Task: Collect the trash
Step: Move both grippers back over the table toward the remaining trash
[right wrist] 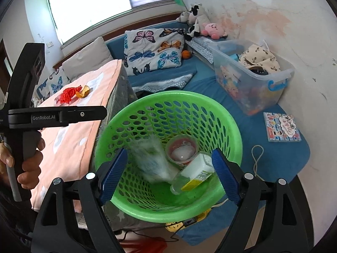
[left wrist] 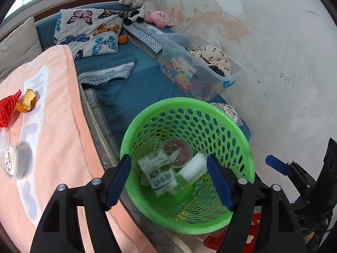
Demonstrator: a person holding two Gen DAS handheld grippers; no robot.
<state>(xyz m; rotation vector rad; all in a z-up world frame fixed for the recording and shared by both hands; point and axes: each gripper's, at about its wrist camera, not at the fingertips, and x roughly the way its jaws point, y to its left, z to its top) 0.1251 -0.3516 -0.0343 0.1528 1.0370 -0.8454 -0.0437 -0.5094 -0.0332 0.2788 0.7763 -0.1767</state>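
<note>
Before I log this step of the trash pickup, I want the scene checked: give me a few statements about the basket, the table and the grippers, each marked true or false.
1. The green basket is empty. False: a milk carton, a cup and other trash lie in it.
2. An orange peel lies on the pink tablecloth. True.
3. The red net is in the basket. False: it lies on the tablecloth beside the peel.
4. The left gripper is open, nothing between its fingers. True.
5. The right gripper clamps a bottle. False: it is open over the basket.
</note>
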